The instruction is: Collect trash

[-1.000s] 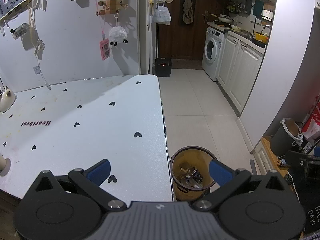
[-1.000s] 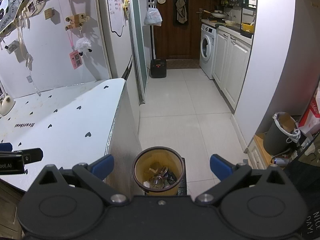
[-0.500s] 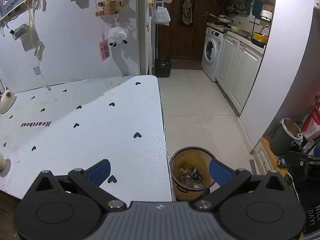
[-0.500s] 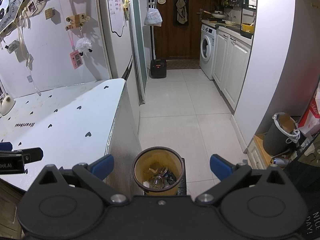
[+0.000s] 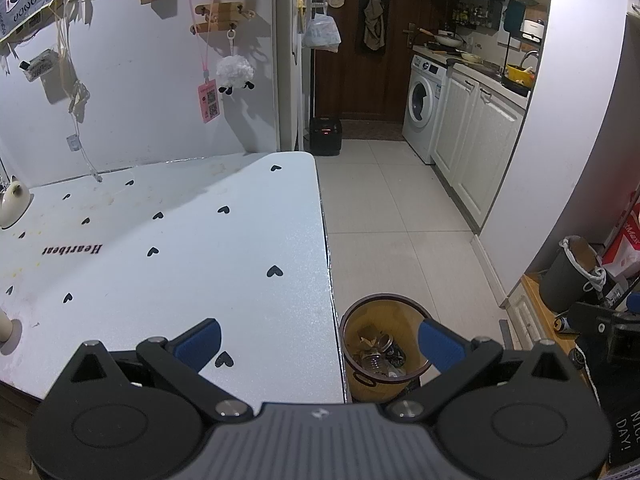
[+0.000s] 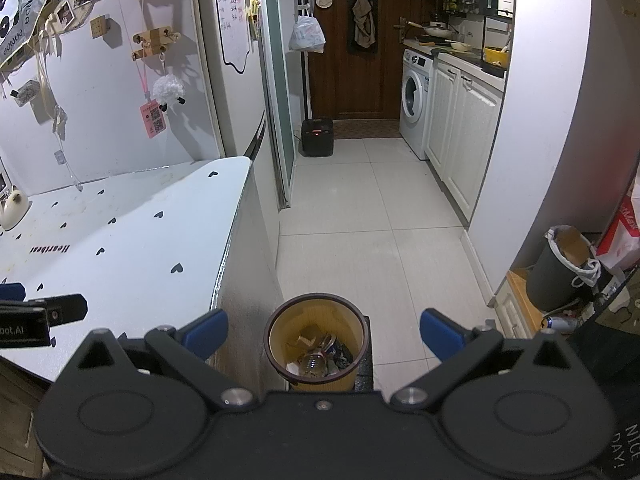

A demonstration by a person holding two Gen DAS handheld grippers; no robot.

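Yellow bin [image 6: 316, 340] on the floor beside the table [image 5: 180, 248] holds the trash [image 6: 316, 356]. Left gripper [image 5: 318, 342] and right gripper [image 6: 322, 330] both gape wide, holding nothing.

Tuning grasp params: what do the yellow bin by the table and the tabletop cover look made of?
Round yellow-brown waste bin with dark rim: likely plastic; smooth, evenly coloured wall, slightly translucent. White heart-print table cover: looks like vinyl or laminate; faint speckled sheen, lies flat with a crisp edge. Neither is certain from these views.
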